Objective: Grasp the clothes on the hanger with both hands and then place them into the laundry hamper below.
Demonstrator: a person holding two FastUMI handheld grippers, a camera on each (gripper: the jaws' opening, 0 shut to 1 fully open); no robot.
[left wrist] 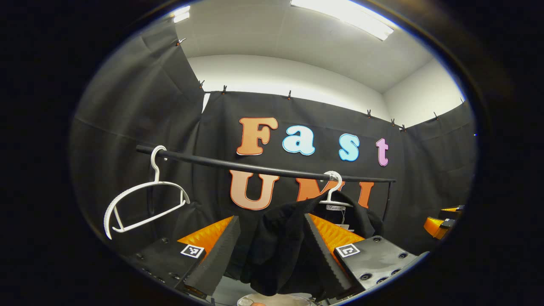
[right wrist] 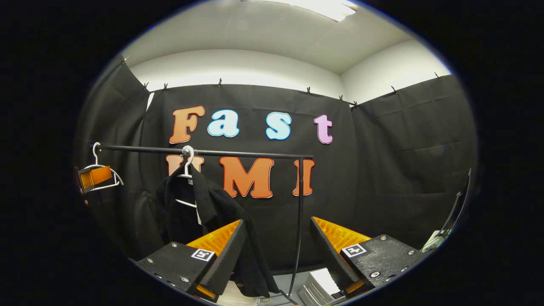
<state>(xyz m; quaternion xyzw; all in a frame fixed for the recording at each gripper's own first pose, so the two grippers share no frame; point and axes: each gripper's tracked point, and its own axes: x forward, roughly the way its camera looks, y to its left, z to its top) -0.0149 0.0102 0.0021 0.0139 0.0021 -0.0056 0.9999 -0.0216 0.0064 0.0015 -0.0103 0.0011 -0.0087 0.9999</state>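
In the left gripper view we are seeing an empty white plastic hanger (left wrist: 144,204) tilting off the left end of the black horizontal rail (left wrist: 263,166). Farther right, the black knitted garment (left wrist: 280,250) is hanging from a second white hanger (left wrist: 335,191) — its long axis running downward, collar up at the hook. We are holding our left gripper (left wrist: 272,255) wide open, the cloth drooping between the orange-and-black fingers; whether they are touching it we cannot tell.

In the right gripper view the garment (right wrist: 212,229) is hanging left of centre, and our right gripper (right wrist: 276,255) is gaping open on nothing — its left finger overlapping the cloth's lower edge.
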